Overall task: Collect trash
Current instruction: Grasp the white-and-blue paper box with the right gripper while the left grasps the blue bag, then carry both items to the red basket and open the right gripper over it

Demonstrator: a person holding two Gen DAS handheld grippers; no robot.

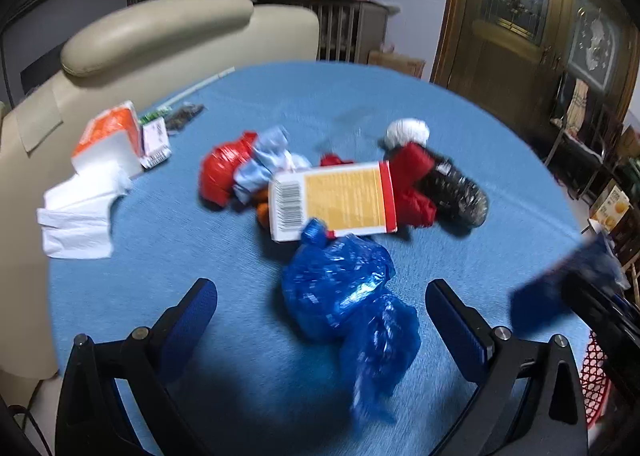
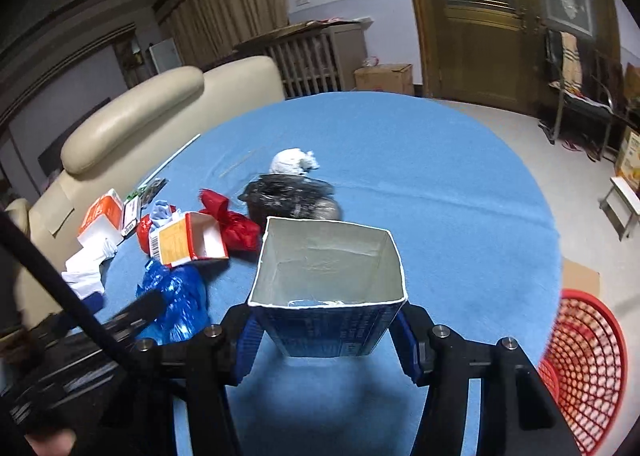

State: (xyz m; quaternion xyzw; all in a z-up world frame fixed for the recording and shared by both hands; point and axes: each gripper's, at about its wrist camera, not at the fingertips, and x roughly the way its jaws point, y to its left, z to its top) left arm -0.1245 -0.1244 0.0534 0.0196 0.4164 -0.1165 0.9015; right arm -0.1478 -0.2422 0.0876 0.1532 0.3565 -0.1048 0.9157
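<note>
The round bench (image 2: 440, 184), covered in blue cloth, carries a loose heap of trash near its middle. Counted across both views: 1 crumpled blue plastic bag (image 1: 344, 296), 1 red-and-yellow carton (image 1: 336, 200) lying on its side with a barcode showing, 1 black plastic bag (image 2: 292, 200), 1 white wad (image 2: 294, 162) behind the black bag, 2 red crumpled bags (image 1: 218, 172), one on each side of the carton, and 1 pale blue scrap (image 1: 264, 160) between the left red bag and the carton.

Toward the bench's left edge lie 1 orange-and-white tissue pack (image 1: 110, 136) with white tissues (image 1: 80, 216) spilling from it, and 1 small white box (image 1: 154, 142) just beside it.

The right gripper (image 2: 326, 332) is clenched on 1 blue carton (image 2: 328, 296), open at the top with a silver lining, its pads pressing both side walls; the carton is held upright above the bench. The left gripper (image 1: 320, 320) is released, its 2 blue-padded fingers (image 1: 192, 320) standing wide on either side of the blue plastic bag, not touching it as far as the blur allows.

1 red mesh basket (image 2: 584, 368) stands on the floor just beyond the bench's right edge. 1 cream sofa (image 2: 132, 124) stands behind the bench on the left.
</note>
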